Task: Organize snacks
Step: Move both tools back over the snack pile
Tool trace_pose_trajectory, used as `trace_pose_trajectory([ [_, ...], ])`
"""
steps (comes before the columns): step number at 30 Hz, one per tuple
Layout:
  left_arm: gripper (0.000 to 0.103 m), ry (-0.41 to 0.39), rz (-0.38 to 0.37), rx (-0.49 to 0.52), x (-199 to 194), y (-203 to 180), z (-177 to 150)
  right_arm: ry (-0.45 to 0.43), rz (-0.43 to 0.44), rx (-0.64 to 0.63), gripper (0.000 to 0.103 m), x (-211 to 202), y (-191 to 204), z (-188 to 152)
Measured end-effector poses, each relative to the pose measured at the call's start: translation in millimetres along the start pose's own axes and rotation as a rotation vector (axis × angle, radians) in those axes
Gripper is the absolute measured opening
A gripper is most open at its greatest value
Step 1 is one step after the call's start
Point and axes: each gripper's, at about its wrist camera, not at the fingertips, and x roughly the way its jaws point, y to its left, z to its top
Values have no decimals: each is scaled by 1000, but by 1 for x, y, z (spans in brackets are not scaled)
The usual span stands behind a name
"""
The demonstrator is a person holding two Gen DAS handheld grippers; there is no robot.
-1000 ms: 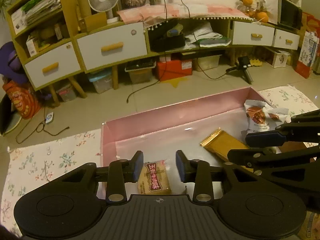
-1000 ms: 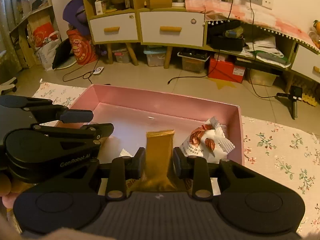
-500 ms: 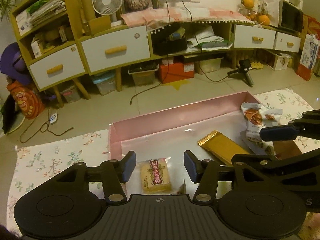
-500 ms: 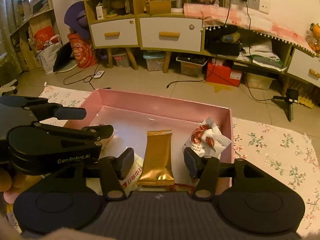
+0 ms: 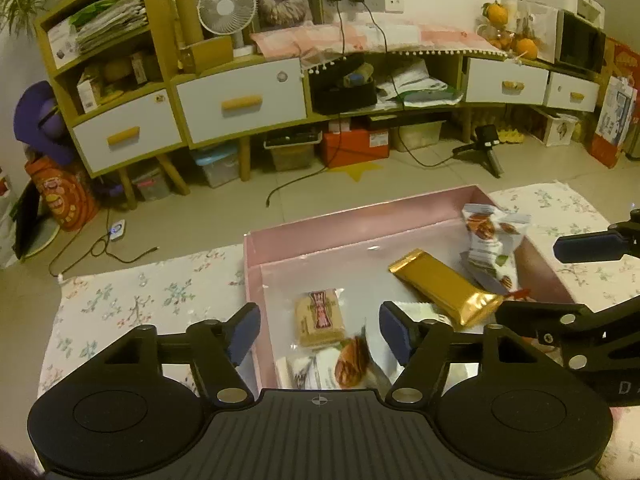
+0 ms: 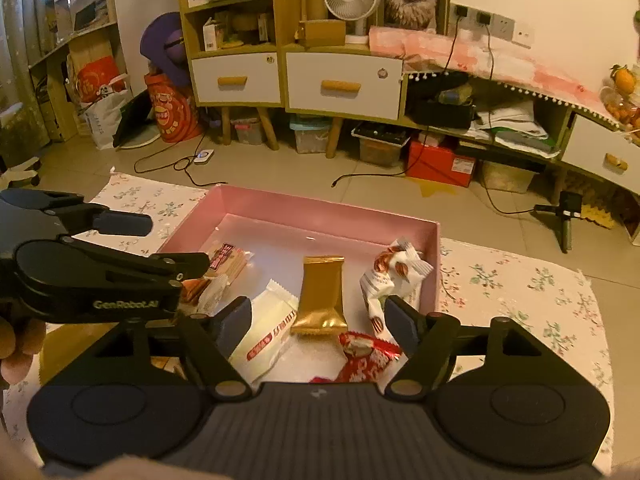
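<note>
Resting on floral cloth (image 6: 520,280), pink box (image 6: 320,208) holds snacks; tiled floor (image 6: 280,168) beyond; both grippers' fingers wide, empty.

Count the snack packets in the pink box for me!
6 visible: gold bar in the middle, nut packet right, white packet, red candy nearest, biscuit and another packet left. More may hide.

Wooden cabinet (image 5: 240,104) with white drawers on tiled floor (image 5: 200,224).

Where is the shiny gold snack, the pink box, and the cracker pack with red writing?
gold snack (image 6: 322,294): right wrist view, middle of wrapper.
pink box (image 6: 320,210): right wrist view, far wall.
cracker pack (image 5: 320,314): left wrist view, red label.
</note>
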Motion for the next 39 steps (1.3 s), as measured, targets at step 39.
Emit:
trace_pose_trajectory([
  [39,98,26,-29,-55,-105,0,-125,-18,-45,-27,101,-70,39,-88],
])
